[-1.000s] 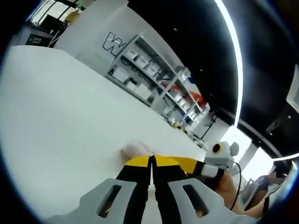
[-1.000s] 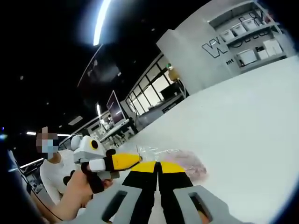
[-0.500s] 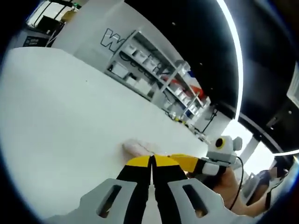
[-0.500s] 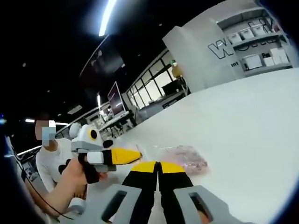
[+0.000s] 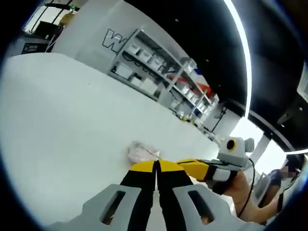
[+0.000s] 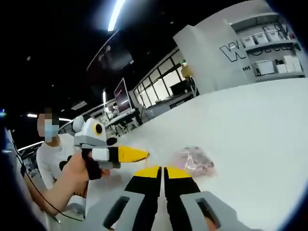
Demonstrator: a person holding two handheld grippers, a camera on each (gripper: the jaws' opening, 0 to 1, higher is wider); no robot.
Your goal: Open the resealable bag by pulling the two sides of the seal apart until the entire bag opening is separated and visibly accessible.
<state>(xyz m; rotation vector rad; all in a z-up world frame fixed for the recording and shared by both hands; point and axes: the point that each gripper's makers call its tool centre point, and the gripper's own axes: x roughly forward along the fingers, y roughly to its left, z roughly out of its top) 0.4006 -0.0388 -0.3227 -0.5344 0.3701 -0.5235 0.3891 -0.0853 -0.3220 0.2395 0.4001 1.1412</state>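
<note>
**Both grippers pinch at the bag on the white desk**

In the left gripper view, a white wall with large dark lettering stands at the far left behind the desk [image 5: 62, 110]. To its right runs a shelf unit [image 5: 159, 79] stacked with white boxes; the boxes are too small to read. Lower, at the middle, the left gripper [image 5: 156, 168] has its jaws pressed together, and the bag [image 5: 139, 151] lies crumpled on the desk just beyond their yellow tips. The tips cover the bag's near edge, so whether they clamp the seal cannot be told. At the right the right gripper [image 5: 185, 164] reaches in, its jaws looking closed, a hand [image 5: 238, 185] behind it.

In the right gripper view, a person in a white top sits at the far left, hand [image 6: 77, 168] round the left gripper [image 6: 142, 155], whose yellow jaws point at the bag [image 6: 195, 161]. The right gripper [image 6: 162, 171] shows clenched jaws hiding the bag's near edge. Pale pink contents show blurred through the plastic. Windows and a monitor [image 6: 121, 95] stand behind.
</note>
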